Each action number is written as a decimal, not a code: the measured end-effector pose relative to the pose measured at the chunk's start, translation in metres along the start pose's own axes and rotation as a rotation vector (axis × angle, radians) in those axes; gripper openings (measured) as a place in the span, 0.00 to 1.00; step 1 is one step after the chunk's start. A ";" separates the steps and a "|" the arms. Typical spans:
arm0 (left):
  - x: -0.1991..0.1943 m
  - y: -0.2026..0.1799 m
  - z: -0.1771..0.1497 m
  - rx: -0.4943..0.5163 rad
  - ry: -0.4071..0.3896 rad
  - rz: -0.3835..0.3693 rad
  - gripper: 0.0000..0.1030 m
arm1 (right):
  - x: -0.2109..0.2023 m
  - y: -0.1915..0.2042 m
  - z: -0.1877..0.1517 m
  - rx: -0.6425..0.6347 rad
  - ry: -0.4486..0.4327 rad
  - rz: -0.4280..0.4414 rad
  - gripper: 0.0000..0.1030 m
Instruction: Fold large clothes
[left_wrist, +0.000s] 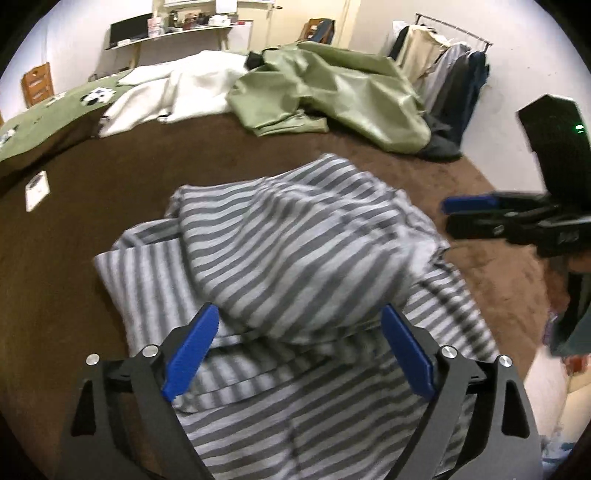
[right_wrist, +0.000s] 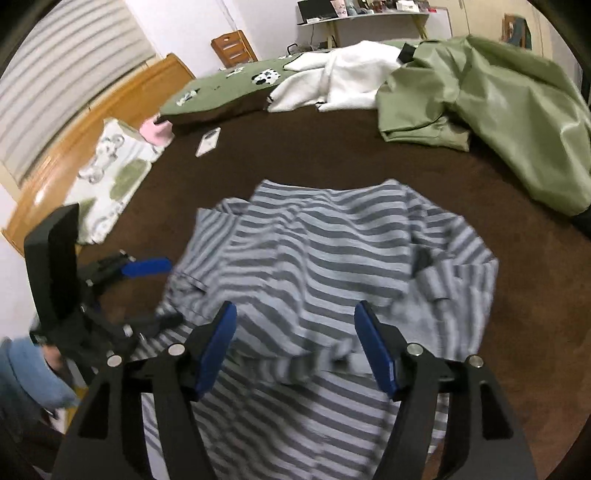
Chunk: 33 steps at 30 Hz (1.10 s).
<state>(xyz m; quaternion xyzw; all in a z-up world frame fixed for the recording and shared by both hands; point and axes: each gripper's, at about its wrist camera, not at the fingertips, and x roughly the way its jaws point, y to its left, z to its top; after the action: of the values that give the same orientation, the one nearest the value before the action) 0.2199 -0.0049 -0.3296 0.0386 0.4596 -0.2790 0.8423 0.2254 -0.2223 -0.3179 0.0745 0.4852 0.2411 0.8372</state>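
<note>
Left wrist view is showing the striped shirt (left_wrist: 295, 258) lying bunched on the brown bed (left_wrist: 92, 192), a folded-over flap sitting on top with its near edge running crosswise just ahead of the left gripper (left_wrist: 299, 350). Its blue fingers (left_wrist: 192, 354) are standing wide, pressing on nothing. The right gripper (right_wrist: 295, 350) is hovering over the same near edge, fingers spread fairly wide and empty too; both are equally near, side by side. The shirt's long axis is running away from them toward the far side of the bed. Beyond it a green sheet (left_wrist: 332, 92) and a white blanket (left_wrist: 177, 92) are lying heaped, well apart; a small card (left_wrist: 37, 190) is resting off to the left. Nothing is blocking the next reach, I judge
</note>
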 end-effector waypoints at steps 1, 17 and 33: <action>0.001 -0.003 0.002 -0.006 -0.004 -0.019 0.87 | 0.004 0.001 0.001 0.010 0.003 0.004 0.64; 0.066 0.010 -0.020 -0.040 0.092 -0.089 0.87 | 0.081 -0.009 -0.040 0.020 0.102 -0.015 0.43; 0.062 0.019 -0.025 -0.082 0.058 -0.093 0.89 | 0.066 -0.007 -0.030 -0.030 0.049 -0.058 0.46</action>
<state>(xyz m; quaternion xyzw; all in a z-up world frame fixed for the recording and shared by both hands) 0.2370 -0.0079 -0.3967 -0.0091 0.4961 -0.2974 0.8157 0.2291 -0.2006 -0.3870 0.0419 0.5037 0.2260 0.8328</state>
